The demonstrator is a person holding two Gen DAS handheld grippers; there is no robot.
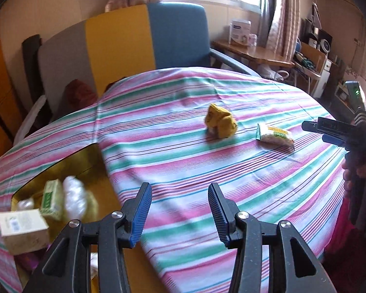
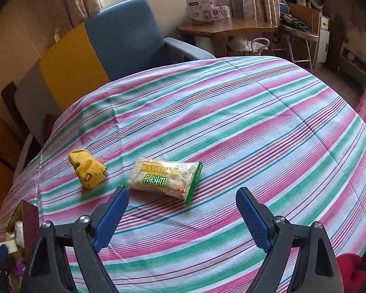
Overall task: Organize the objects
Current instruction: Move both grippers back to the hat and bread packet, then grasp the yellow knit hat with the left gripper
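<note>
Hovering over the counter draped in a pink, green and white striped cloth [image 2: 231, 122], the right hand-held gripper [image 2: 183, 212] points down at a clear plastic snack packet with green lettering and a green sealed end [image 2: 164, 179], which lies flat on the cloth just ahead of its blue-padded jaws. Those jaws stand wide apart with nothing between them, a spread that suits the packet's width, so this reads as the approach to a pick rather than a hold. A small yellow knitted sock with a dark pattern [image 2: 89, 171], crumpled into a lump, sits just beside the packet on the side nearer the box and is untouched. From the left wrist view, the left hand-held gripper [image 1: 180, 213] is part-way open and empty, held above the near edge of the cloth. Below it to the left an open gold-lined cardboard box [image 1: 85, 156] is set where the cloth is folded back; it already holds a pale green carton [image 1: 51, 200] and a clear crinkled wrapper [image 1: 74, 199], with a beige printed box [image 1: 24, 229] at its near corner. That grouping suggests the box is the collecting place, and that packet and sock are what remains loose. In the same view the right hand-held gripper [image 1: 314, 131] shows at the far right, close to the packet.
</note>
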